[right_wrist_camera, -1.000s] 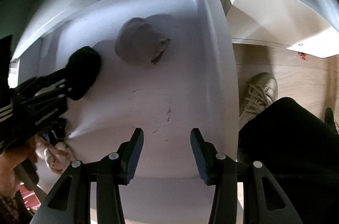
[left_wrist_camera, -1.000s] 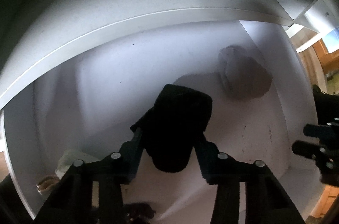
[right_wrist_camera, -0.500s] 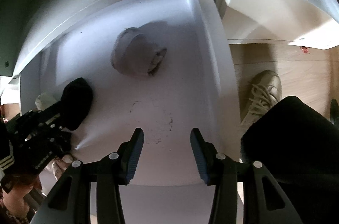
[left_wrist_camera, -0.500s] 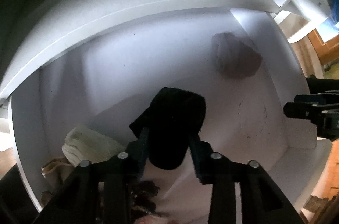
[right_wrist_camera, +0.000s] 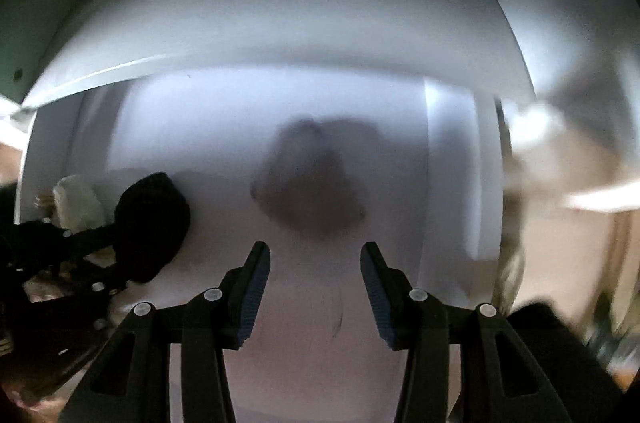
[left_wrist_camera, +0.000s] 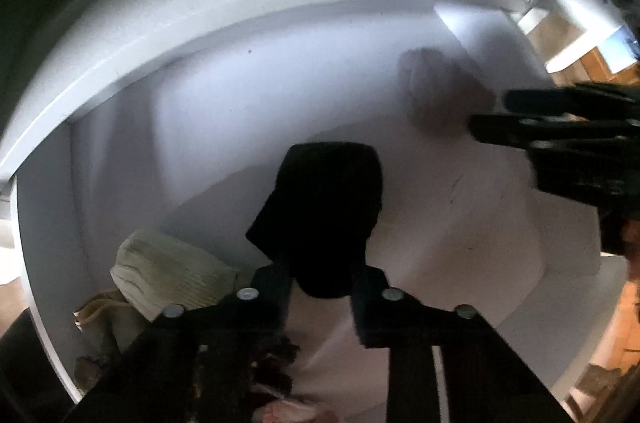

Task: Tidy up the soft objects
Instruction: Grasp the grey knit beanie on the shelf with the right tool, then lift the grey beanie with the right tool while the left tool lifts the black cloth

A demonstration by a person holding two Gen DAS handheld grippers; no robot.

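My left gripper (left_wrist_camera: 322, 283) is shut on a black soft bundle (left_wrist_camera: 324, 207) and holds it inside a white shelf compartment (left_wrist_camera: 200, 127). The bundle also shows at the left of the right wrist view (right_wrist_camera: 150, 223). A grey-brown rolled soft item (right_wrist_camera: 312, 191) lies at the back of the compartment floor, blurred; it also shows in the left wrist view (left_wrist_camera: 436, 95). My right gripper (right_wrist_camera: 315, 287) is open and empty, pointing straight at the grey item, a short way in front of it. Its fingers (left_wrist_camera: 560, 119) show at the right of the left wrist view.
A cream knitted item (left_wrist_camera: 168, 275) lies at the compartment's left side, with other loose soft things (left_wrist_camera: 280, 375) below it. The compartment's right wall (right_wrist_camera: 460, 163) stands close to the grey item. Wooden floor (right_wrist_camera: 560, 263) lies outside to the right.
My right gripper has swung left and forward into the compartment, now centred on the grey item. My left gripper, still holding the black bundle, has drawn back slightly toward the left.
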